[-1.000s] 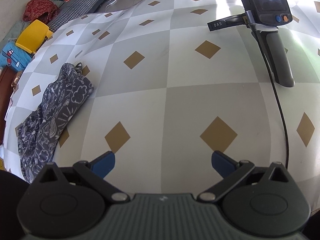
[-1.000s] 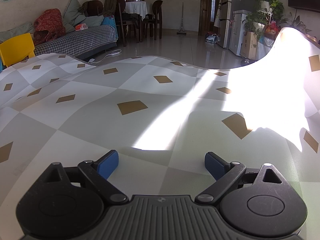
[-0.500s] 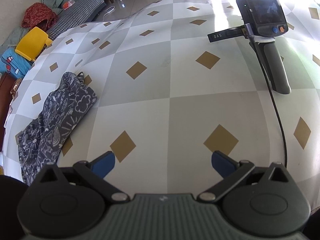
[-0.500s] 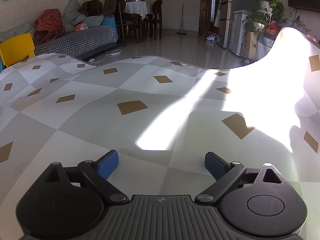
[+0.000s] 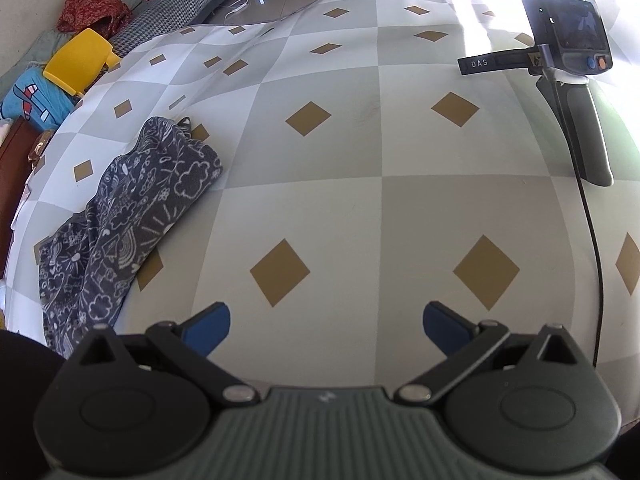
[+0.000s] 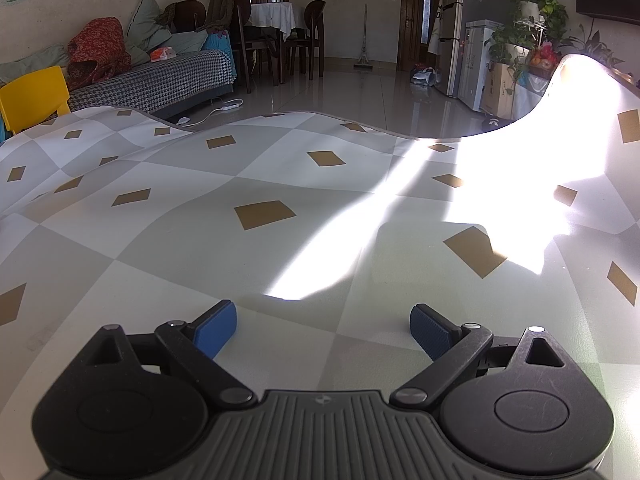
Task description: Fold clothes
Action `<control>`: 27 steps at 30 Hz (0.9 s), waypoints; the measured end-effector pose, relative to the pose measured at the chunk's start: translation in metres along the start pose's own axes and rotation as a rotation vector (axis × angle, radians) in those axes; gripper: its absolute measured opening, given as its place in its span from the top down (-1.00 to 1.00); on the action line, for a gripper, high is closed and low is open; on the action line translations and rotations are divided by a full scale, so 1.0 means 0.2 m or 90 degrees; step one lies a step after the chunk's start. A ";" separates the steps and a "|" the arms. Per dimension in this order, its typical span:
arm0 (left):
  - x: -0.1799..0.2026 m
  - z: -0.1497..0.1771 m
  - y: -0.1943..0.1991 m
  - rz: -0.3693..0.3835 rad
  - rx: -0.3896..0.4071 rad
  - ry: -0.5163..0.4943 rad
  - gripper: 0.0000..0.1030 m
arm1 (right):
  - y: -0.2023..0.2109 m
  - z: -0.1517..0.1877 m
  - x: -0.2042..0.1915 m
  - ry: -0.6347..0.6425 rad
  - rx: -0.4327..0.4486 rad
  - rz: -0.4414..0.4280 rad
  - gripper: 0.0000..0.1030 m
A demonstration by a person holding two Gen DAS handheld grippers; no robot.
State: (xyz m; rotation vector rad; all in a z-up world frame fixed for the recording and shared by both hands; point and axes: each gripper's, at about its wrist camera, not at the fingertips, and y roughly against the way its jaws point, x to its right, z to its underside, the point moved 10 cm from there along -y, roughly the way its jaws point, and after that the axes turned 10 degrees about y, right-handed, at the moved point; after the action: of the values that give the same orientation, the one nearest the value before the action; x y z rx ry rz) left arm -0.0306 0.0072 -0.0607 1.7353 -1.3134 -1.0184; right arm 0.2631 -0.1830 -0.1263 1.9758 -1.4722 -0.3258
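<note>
Well, both grippers, left [image 5: 326, 322] and right [image 6: 323, 326], gape wide, holding nothing; the patterned garment [image 5: 128, 216] lies rumpled (1 loose heap) at the table's [image 5: 360, 208] edge, clearly not folded.

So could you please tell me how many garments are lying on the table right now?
1: a dark patterned garment lies bunched near the table's left edge in the left wrist view. The right wrist view shows none; others may lie out of view.

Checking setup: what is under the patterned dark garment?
The dark garment lies bunched on the checked tablecloth, covering part of a tan diamond. Whatever else lies beneath is hidden.
</note>
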 end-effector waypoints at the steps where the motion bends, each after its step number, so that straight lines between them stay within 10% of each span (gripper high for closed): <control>1: 0.00 0.00 -0.01 0.000 -0.002 0.000 -1.00 | 0.00 0.00 0.00 0.000 0.000 0.000 -0.82; 27: 0.12 -0.12 -0.09 0.062 0.006 -0.019 -1.00 | 0.00 0.00 0.00 0.000 0.000 0.000 -0.84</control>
State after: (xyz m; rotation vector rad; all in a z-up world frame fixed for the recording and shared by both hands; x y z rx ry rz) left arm 0.0028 -0.0102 -0.0711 1.6528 -1.4088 -0.9871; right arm 0.2629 -0.1828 -0.1259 1.9758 -1.4717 -0.3258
